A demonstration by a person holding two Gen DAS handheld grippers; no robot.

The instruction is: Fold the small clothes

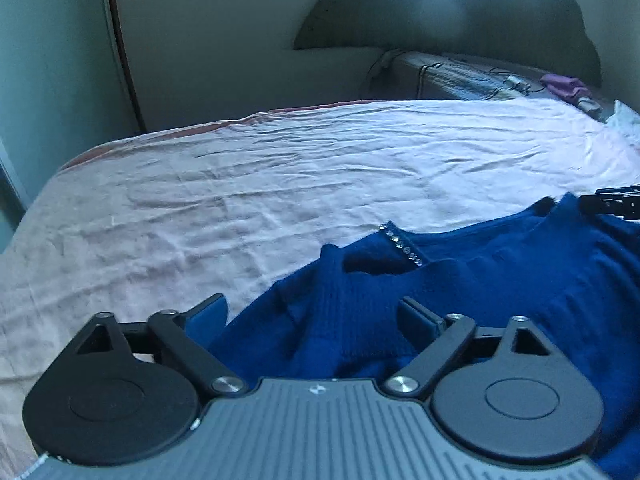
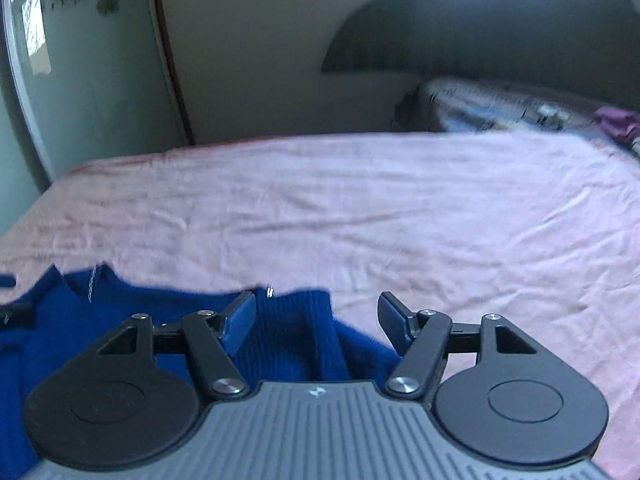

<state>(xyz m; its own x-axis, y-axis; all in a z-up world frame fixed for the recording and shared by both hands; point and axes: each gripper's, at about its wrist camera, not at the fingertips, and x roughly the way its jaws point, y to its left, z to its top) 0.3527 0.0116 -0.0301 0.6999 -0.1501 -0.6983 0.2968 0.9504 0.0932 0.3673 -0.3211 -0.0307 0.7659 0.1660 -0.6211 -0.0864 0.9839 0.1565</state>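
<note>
A wide bed covered by a wrinkled pale pink sheet (image 1: 280, 184) filled both wrist views, bare across its far half. Beyond its far right corner sat a striped mattress (image 1: 460, 76) with a purple cloth (image 1: 564, 85) on top, under an arched wall niche (image 1: 344, 24). A blue knitted sweater (image 1: 500, 280) lay flat along the near edge, its long axis running left to right, with a sparkling trim (image 1: 402, 245) slanting across it. The left gripper (image 1: 316, 312) hovered over the sweater's left end, fingers spread and holding nothing. The right gripper (image 2: 316, 320) hung over the right end, likewise parted, not pinching the knit.
</note>
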